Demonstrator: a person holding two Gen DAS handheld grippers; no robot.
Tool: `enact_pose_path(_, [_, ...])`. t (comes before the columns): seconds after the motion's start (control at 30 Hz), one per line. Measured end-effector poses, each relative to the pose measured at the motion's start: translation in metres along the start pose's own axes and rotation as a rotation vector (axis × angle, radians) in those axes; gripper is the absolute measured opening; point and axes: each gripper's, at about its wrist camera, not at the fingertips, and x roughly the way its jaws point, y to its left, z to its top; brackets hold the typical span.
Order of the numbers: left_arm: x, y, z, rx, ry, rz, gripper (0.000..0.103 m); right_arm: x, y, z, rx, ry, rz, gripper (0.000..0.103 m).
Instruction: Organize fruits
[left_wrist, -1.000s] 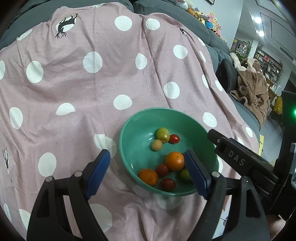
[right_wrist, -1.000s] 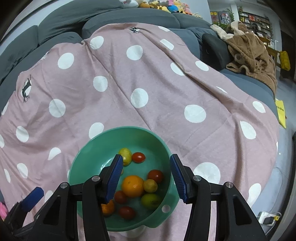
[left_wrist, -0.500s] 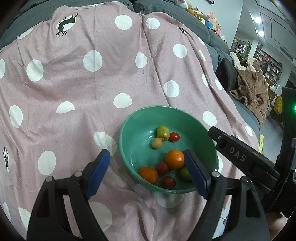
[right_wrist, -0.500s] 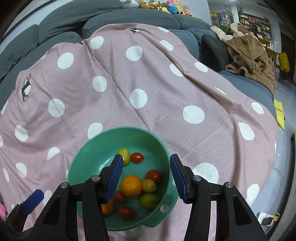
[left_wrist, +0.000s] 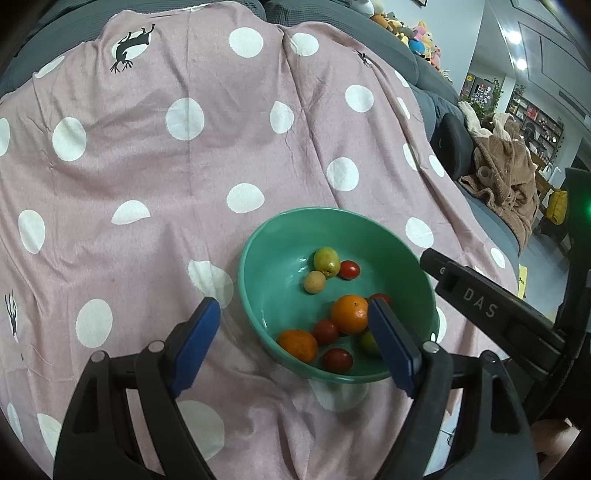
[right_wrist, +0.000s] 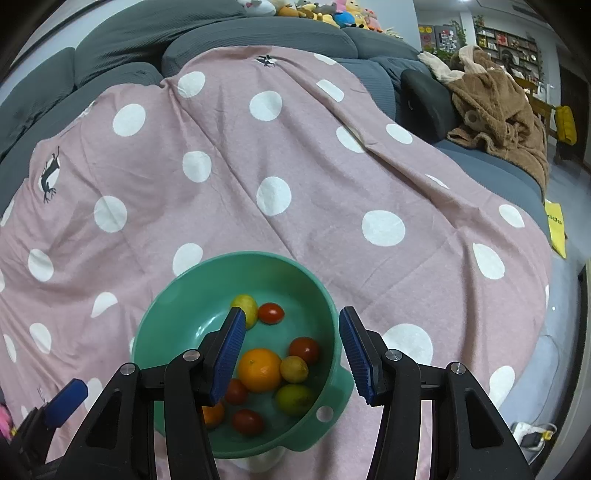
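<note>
A green bowl (left_wrist: 280, 236) sits on a pink polka-dot cloth (left_wrist: 184, 166) and holds several small fruits: oranges (left_wrist: 349, 314), red tomatoes (left_wrist: 349, 269) and yellow-green fruits (left_wrist: 326, 259). My left gripper (left_wrist: 295, 345) is open and empty, above the bowl's near left rim. My right gripper (right_wrist: 291, 354) is open and empty, over the bowl (right_wrist: 192, 291), with an orange (right_wrist: 259, 370) between its fingers in view but not touching. The right gripper's arm shows in the left wrist view (left_wrist: 480, 306).
The cloth covers a grey sofa (right_wrist: 147, 37). A brown robe (right_wrist: 498, 107) and a dark cushion (right_wrist: 424, 96) lie at the right. Plush toys (right_wrist: 325, 11) line the sofa back. The sofa's edge drops off at the right.
Both grippers have drawn back and up slightly from the bowl. The fruits and bowl have not moved. Both grippers stay open.
</note>
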Motion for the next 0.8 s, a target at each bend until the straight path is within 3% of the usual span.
enact_pose_path(0.8, [-0.013, 0.009, -0.004, -0.018, -0.013, -0.008, 0.082, -0.007, 0.003, 0.003, -0.026, -0.018, -0.002, 0.053])
